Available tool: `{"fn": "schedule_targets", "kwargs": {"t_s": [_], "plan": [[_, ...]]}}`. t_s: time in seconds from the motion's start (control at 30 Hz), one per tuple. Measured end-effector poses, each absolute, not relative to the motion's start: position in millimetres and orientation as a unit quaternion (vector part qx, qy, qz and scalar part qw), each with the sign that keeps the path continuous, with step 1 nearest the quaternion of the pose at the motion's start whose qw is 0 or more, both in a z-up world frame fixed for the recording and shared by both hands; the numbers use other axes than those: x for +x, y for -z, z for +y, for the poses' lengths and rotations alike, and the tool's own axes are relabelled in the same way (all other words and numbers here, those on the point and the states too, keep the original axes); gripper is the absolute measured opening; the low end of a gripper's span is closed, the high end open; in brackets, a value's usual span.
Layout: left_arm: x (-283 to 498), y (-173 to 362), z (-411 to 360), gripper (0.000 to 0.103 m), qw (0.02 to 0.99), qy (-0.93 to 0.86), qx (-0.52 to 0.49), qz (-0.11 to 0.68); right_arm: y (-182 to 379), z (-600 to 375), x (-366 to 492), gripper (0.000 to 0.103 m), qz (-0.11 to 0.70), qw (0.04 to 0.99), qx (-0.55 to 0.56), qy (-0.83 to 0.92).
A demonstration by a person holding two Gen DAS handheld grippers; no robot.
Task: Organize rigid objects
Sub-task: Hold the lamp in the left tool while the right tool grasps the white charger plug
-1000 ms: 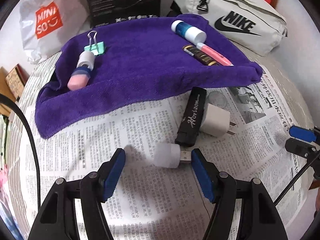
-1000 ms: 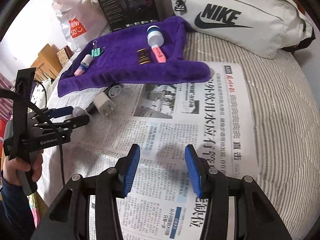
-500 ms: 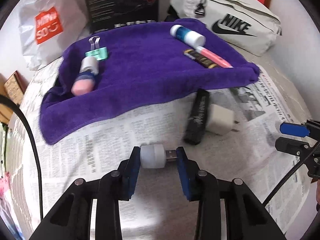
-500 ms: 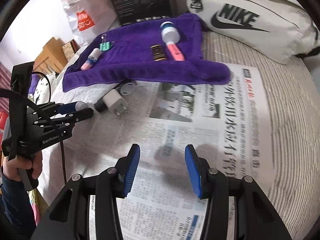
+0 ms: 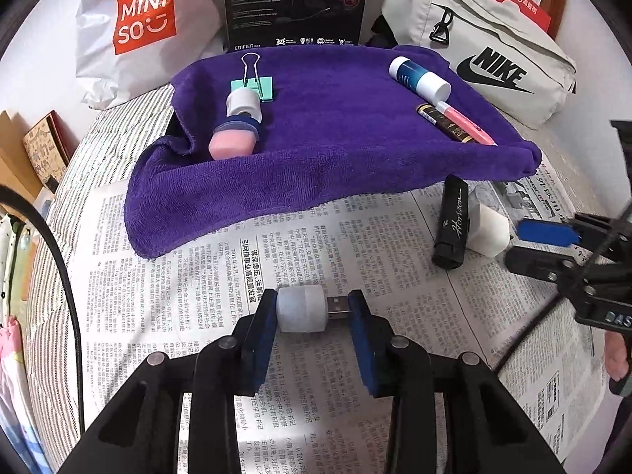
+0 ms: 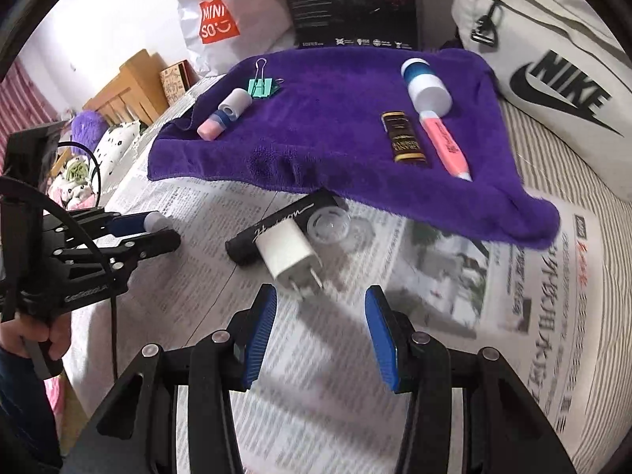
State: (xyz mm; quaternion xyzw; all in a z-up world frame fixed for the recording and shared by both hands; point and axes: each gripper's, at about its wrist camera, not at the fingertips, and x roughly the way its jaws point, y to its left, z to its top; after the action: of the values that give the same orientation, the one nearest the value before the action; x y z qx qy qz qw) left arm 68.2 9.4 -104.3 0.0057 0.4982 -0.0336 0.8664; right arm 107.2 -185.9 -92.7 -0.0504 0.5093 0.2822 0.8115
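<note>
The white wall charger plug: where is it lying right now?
In the right wrist view the white charger plug lies on the newspaper just ahead of the open right claw, against the black Horizon stick.

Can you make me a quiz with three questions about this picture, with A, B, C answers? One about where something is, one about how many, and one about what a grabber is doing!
1. Where is the white plug?
A. On the purple towel
B. On the newspaper, against the black stick
C. Inside the white bag

2. How many things lie on the purple towel?
A. Two
B. Five
C. Nine

3. What is the left gripper doing?
A. Squeezing the little white USB light
B. Hanging open over nothing
C. Holding the green clip

Answers:
1 B: the plug rests on the newspaper, touching the black stick.
2 B: green clip, pink and white tube, blue and white bottle, dark stick and pink highlighter.
3 A: its blue pads press both ends of the USB light.
</note>
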Motion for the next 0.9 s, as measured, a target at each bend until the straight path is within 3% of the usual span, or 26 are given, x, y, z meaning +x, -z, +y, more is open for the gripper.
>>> {"fn": "schedule_targets", "kwargs": {"t_s": [0.8, 0.9], "plan": [[68, 105, 10, 0.034, 0.867, 0.041, 0.004, 0.496, 95, -142, 115, 0.046, 0.502, 0.813, -0.067, -0.288], [67, 105, 11, 0.034, 0.868, 0.044, -0.001, 0.495, 95, -137, 116, 0.036, 0.5, 0.817, -0.078, -0.274]]}}
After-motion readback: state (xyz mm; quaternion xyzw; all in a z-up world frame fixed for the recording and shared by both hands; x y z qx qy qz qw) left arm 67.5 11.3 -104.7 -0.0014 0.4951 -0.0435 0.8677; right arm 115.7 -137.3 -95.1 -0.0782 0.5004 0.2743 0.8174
